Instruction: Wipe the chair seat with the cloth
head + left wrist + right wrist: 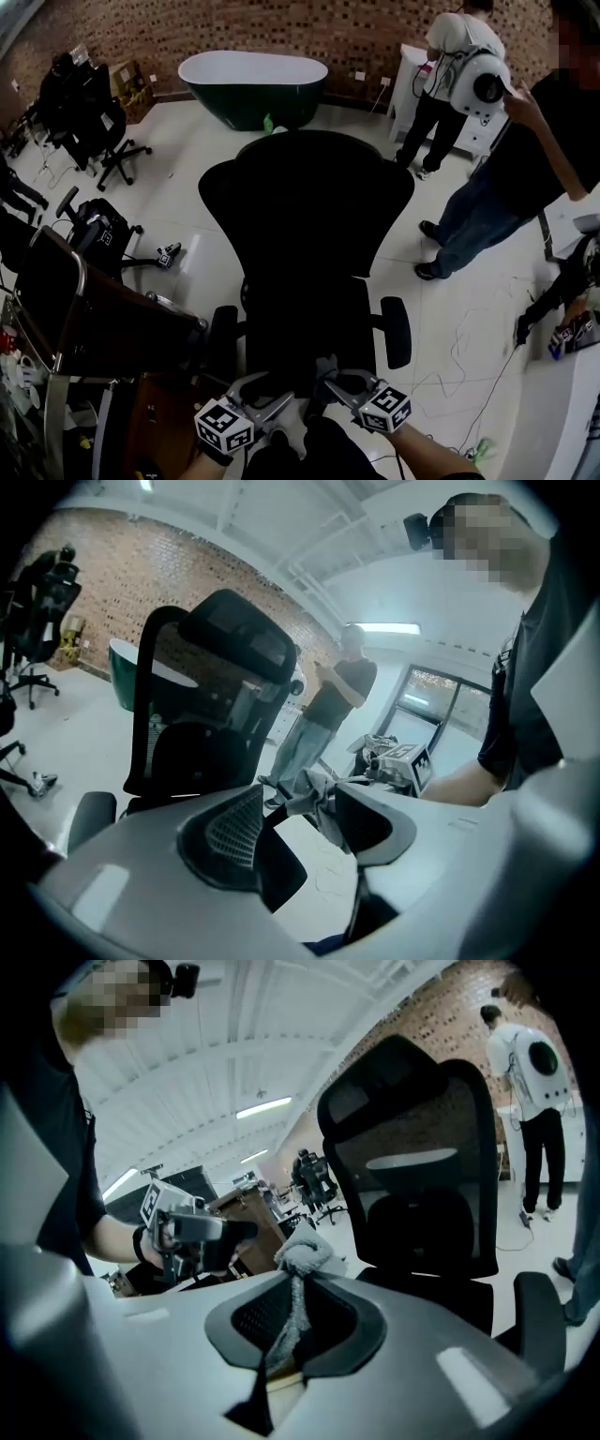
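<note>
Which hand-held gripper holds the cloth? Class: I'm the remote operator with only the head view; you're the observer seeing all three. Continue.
Observer: The right hand-held gripper; its own view shows the jaws shut on the grey cloth, which sticks out past them.
Operator: And the left?
Observer: The left hand-held gripper has its jaws apart; the cloth sits near their tips, unclamped.
Operator: Is the cloth touching the chair seat?
Observer: No; the right gripper view shows the chair seat beyond the cloth, apart from it.
</note>
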